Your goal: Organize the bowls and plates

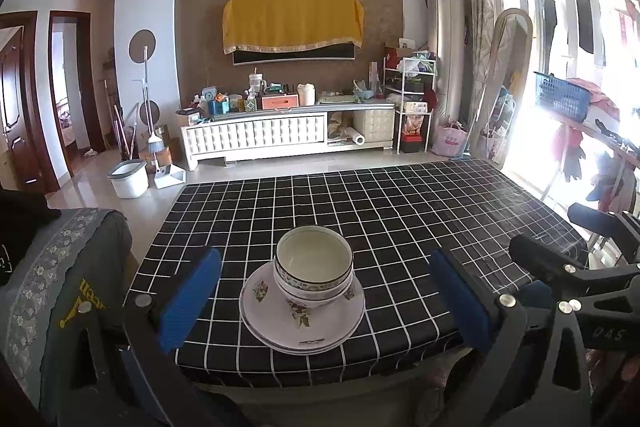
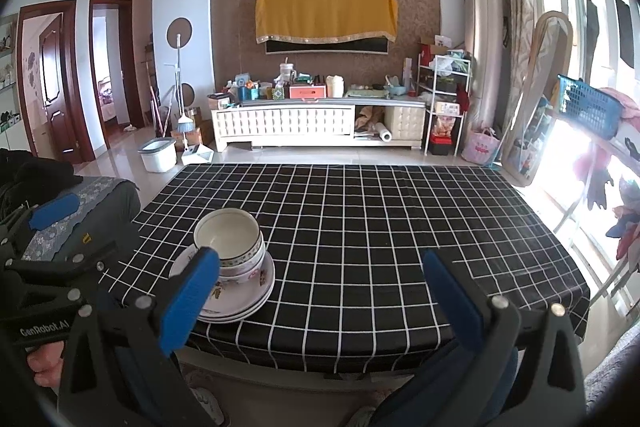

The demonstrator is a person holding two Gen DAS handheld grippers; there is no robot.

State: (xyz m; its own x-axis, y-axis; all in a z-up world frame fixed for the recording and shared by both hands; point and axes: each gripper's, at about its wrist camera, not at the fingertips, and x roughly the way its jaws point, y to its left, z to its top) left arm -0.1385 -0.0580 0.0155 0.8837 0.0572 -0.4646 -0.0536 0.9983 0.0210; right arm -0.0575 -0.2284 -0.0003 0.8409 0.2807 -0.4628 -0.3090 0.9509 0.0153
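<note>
Stacked white bowls (image 1: 314, 269) with patterned rims sit on a stack of floral plates (image 1: 302, 323) near the front edge of the table with a black checked cloth (image 1: 400, 219). My left gripper (image 1: 326, 301) is open and empty, its blue pads either side of the stack, pulled back from it. In the right wrist view the bowls (image 2: 230, 243) and plates (image 2: 240, 293) lie at front left. My right gripper (image 2: 320, 303) is open and empty, to the right of the stack; its left pad (image 2: 192, 297) overlaps the plates in view.
A grey padded chair (image 1: 64, 267) stands left of the table. The right gripper's body (image 1: 580, 279) shows at the right of the left wrist view. Beyond the table are a white TV cabinet (image 1: 280, 135), a bucket (image 1: 128, 179) and a drying rack (image 2: 592, 131) by the window.
</note>
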